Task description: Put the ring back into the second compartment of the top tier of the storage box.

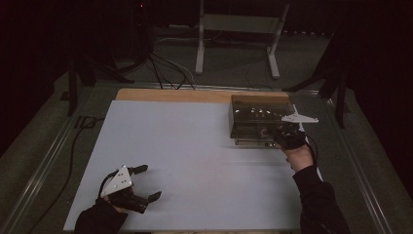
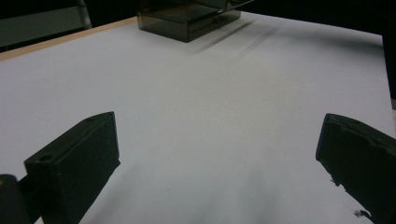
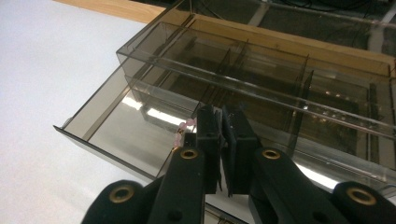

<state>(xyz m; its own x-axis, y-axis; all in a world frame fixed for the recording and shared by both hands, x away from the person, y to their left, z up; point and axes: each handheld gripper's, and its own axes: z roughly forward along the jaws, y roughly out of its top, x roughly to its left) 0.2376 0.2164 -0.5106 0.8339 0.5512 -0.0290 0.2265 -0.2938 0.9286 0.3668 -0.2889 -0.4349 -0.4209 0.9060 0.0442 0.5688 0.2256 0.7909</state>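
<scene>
A smoked clear drawer box (image 1: 258, 109) stands at the back right of the white table top (image 1: 185, 146). Its lower drawer (image 3: 116, 135) is pulled out. My right gripper (image 3: 222, 112) hangs over that open drawer with its jaws shut. A short string of pink beads (image 3: 183, 129) comes out beside the left jaw and appears pinched between them. In the high view the right gripper (image 1: 273, 134) sits at the box's front edge. My left gripper (image 1: 150, 182) rests at the front left of the table, open, with nothing between its jaws (image 2: 218, 122).
The box (image 2: 187, 21) lies far across the table from the left gripper. Divider walls (image 3: 299, 84) split the box's compartments. A wooden edge (image 1: 170, 95) runs along the back of the table. Behind it stand a metal frame (image 1: 238, 39) and cables on the floor.
</scene>
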